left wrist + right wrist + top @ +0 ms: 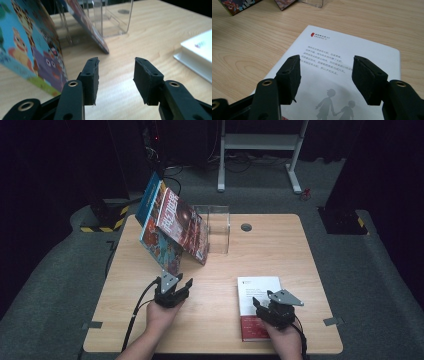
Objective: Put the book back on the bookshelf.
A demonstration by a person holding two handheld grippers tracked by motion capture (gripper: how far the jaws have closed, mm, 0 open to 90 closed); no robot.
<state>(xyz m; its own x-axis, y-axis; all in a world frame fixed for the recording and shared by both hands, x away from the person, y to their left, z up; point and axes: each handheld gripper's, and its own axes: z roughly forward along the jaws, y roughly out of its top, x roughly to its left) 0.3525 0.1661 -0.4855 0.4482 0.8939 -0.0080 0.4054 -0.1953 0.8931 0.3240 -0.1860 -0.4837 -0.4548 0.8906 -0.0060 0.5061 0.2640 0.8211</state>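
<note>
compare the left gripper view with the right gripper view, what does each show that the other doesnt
Left gripper view alone: the cartoon animal book standing close by, and the round table grommet. Right gripper view alone: the white book's cover with printed lines and two walking silhouettes, under the right gripper, fingers apart. Both share the wooden table, the clear stand and the leaning books.

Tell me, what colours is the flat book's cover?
The flat book is white with a red bottom band, clearest in the high view.
</note>
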